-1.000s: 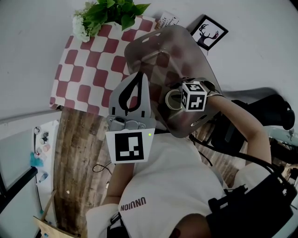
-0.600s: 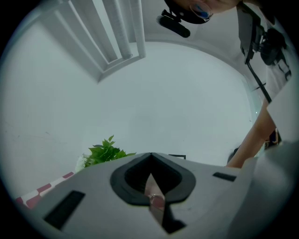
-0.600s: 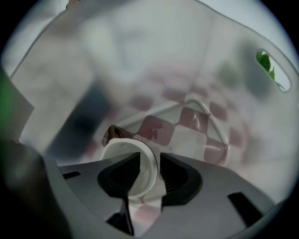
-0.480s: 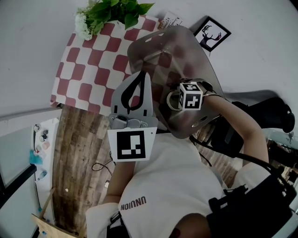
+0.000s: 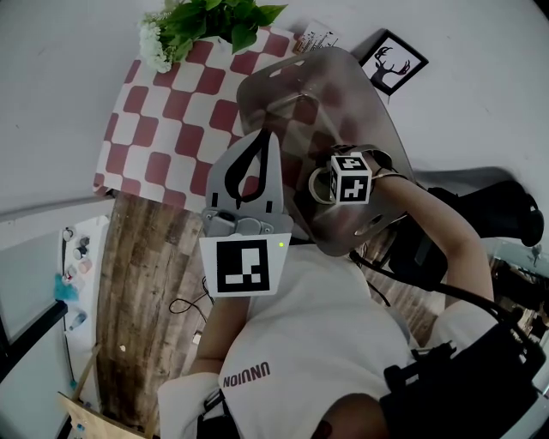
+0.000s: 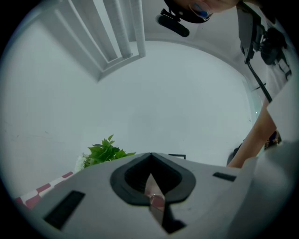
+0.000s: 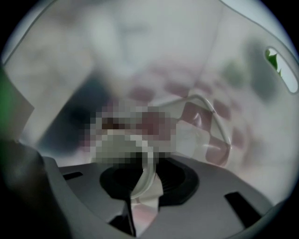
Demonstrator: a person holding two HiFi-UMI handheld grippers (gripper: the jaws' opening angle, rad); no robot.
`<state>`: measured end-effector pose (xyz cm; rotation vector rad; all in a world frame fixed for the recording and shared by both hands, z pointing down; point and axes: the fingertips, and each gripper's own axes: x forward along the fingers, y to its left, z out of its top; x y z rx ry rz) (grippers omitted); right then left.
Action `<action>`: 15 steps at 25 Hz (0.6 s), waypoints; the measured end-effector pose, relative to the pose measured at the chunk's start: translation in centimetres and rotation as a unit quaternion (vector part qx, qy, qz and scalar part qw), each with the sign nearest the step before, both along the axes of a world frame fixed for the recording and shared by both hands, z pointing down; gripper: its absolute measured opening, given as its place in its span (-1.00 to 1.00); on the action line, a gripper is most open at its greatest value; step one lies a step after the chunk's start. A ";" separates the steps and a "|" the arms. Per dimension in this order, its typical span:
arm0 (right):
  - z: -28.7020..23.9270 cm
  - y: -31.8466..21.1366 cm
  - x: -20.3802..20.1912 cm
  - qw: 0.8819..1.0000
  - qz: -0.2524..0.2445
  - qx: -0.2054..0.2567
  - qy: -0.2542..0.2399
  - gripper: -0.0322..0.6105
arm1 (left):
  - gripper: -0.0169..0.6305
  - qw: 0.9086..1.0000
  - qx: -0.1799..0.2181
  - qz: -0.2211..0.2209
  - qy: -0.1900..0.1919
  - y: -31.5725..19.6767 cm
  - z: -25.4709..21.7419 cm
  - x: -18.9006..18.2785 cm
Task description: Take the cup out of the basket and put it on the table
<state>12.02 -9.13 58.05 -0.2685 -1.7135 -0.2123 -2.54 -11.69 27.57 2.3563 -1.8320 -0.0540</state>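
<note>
**Cup not yet lifted: the grasp is only being made**

Nearest the person's body, the left gripper point(image 5: 262, 141) is held level in front of the chest. Its jaws are clenched together with nothing between them, and it takes no part in the job.

Just beyond it, the right gripper point(image 7: 145, 175) points straight down into the translucent grey basket point(image 5: 343, 77). Its jaws have just been closing. The clear cup point(image 7: 142, 184) stands inside the basket with its rim wall between them: it lies against one jaw, while a gap shows on the other side. I judge the grip unfinished, the jaws released rather than clamped.

So nothing of the task is done. The pinch must be completed, the cup raised clear of the basket's wall, and then carried out.

Farther off lies the table point(image 5: 163, 129) with its red and white checked cloth, bare beside the basket and a likely place to set the cup down. A green plant point(image 5: 206, 21) stands at its far edge
</note>
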 end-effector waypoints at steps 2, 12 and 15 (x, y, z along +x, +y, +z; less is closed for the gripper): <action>0.1 -0.2 -0.1 1.000 0.002 0.006 -0.003 -0.62 | -0.91 1.000 0.001 -0.001 0.000 0.0 -0.1 -0.1; 0.2 -0.5 0.0 1.000 0.002 0.014 -0.002 -0.71 | -0.91 1.000 0.002 0.004 -0.005 -0.1 -0.2 -0.1; 0.2 -0.5 0.0 1.000 0.000 0.020 -0.004 -0.72 | -0.91 1.000 0.003 0.003 -0.005 -0.1 -0.1 -0.1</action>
